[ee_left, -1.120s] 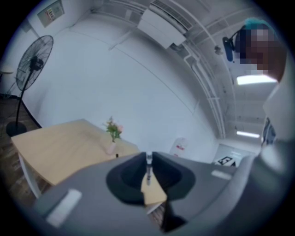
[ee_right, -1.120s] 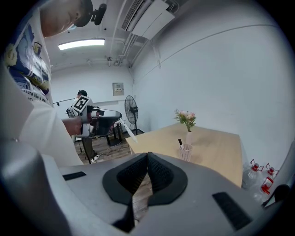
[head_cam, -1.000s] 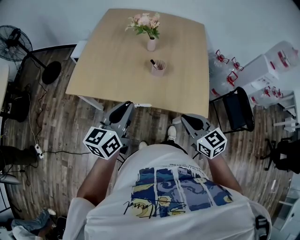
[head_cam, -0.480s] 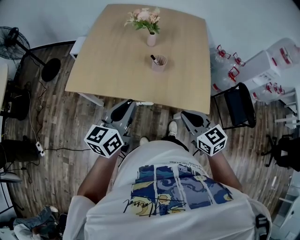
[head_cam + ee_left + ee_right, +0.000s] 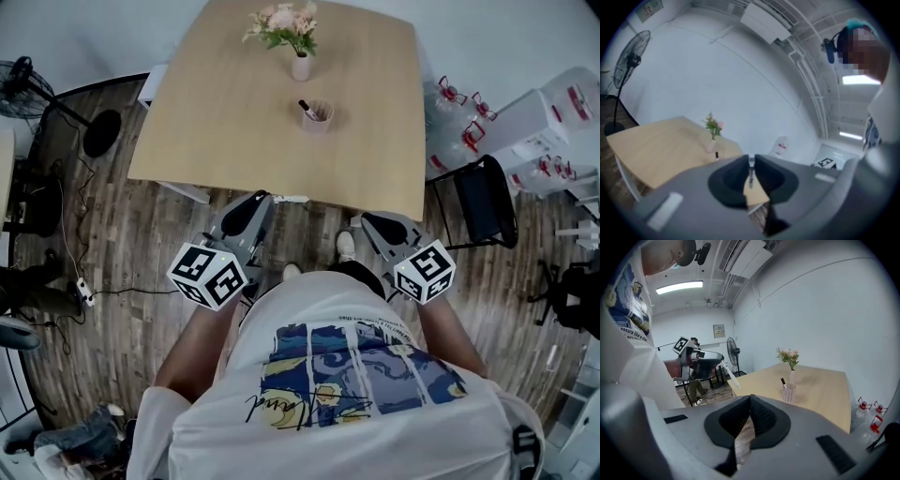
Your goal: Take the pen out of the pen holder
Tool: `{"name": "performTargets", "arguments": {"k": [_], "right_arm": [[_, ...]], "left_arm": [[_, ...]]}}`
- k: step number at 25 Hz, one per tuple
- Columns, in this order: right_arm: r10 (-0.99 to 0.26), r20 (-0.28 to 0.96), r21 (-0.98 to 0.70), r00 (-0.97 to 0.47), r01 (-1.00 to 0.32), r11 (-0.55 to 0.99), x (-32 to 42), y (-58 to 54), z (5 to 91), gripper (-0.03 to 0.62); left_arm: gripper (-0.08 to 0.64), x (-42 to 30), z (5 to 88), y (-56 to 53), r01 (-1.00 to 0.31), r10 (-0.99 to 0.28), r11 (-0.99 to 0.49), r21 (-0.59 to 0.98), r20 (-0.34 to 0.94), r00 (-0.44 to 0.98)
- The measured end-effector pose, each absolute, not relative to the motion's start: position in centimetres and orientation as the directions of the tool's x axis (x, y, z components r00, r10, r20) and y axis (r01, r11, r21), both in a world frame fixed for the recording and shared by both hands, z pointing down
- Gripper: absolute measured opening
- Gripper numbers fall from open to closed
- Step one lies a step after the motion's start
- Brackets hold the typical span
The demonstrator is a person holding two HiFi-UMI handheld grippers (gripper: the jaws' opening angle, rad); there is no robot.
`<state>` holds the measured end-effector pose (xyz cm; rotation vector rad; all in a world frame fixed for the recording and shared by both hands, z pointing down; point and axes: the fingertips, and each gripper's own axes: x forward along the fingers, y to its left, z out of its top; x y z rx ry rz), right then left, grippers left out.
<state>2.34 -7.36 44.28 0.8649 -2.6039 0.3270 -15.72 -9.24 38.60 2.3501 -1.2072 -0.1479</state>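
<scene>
Showing the pen (image 5: 306,107) in the pen holder (image 5: 318,119), upper centre, on the table (image 5: 225,103) below a vase (image 5: 300,67). Lower left, left gripper (image 5: 270,198) clamped on a slim white stick (image 5: 291,199); lower right, right gripper (image 5: 366,219) with jaws together, empty.

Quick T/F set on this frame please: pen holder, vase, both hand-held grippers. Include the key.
1. The pen holder stands on the table. True.
2. The right hand-held gripper grips the dark pen. False: its jaws are together on nothing, and the pen sits in the pen holder.
3. The left hand-held gripper clamps a thin white stick. True.
4. The vase lies tipped over. False: it stands upright, beyond the pen holder.
5. Neither hand-held gripper touches the pen holder. True.
</scene>
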Motion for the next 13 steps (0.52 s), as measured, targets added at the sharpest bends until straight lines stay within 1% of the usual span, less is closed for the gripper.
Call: {"name": "performTargets", "arguments": {"k": [13], "right_arm": [[-0.502,0.415,-0.108,-0.759,-0.589,0.801,5.6,-13.1,44.4,0.007]], "left_arm": [[0.046,-12.2,38.6,-15.1,-0.754,-0.804,-0.467,0.462,0.132,0.58]]}}
